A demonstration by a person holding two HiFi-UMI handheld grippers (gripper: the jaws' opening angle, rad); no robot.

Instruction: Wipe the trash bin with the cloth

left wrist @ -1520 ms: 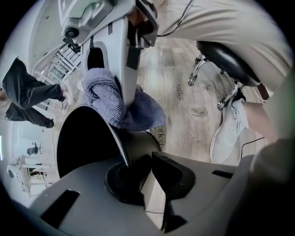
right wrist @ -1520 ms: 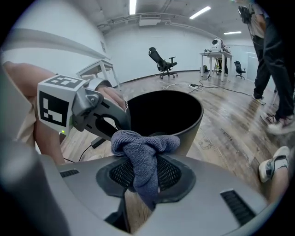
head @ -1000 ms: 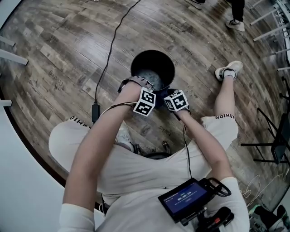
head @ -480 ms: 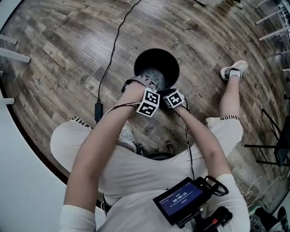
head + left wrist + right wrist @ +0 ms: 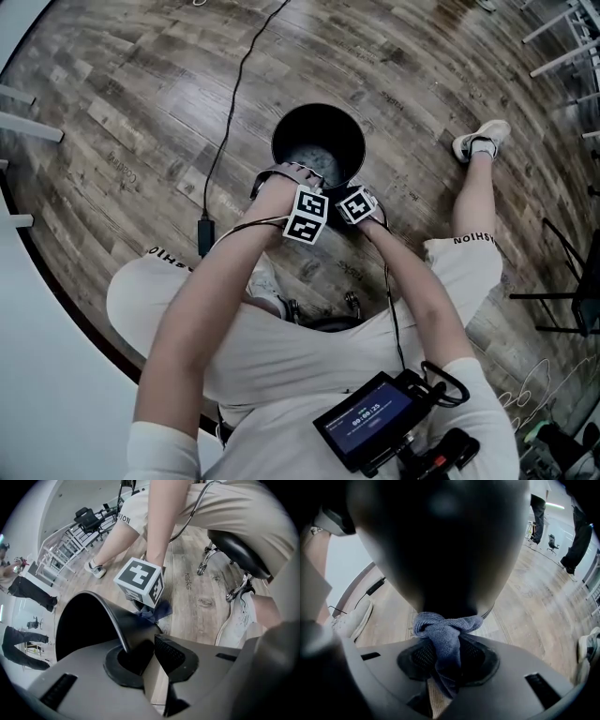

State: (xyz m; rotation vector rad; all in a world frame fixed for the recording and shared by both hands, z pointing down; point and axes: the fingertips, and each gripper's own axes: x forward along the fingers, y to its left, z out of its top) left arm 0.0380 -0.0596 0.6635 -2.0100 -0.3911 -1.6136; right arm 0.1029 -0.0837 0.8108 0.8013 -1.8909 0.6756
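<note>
Tongs in the left hand (image 5: 143,651) were drawn narrow, pinching the near rim of the black trash bin (image 5: 342,127), with the wall running between the pads: one pad inside, one outside. The right tongs (image 5: 443,656) were clamped on a bunched blue-grey cloth (image 5: 446,629), and the cloth's free end was pressed against the bin's dark outer wall on the side facing the person. The bin stood on the wooden floor (image 5: 141,112) with its mouth facing up, just ahead of the seated person's knees. In the head view both tongs sat side by side at the bin's near edge, close together. A black cable (image 5: 230,103) ran across the floor past the bin's left side. The person's white shoe (image 5: 483,139) rested off to the right, well apart from the bin.
</note>
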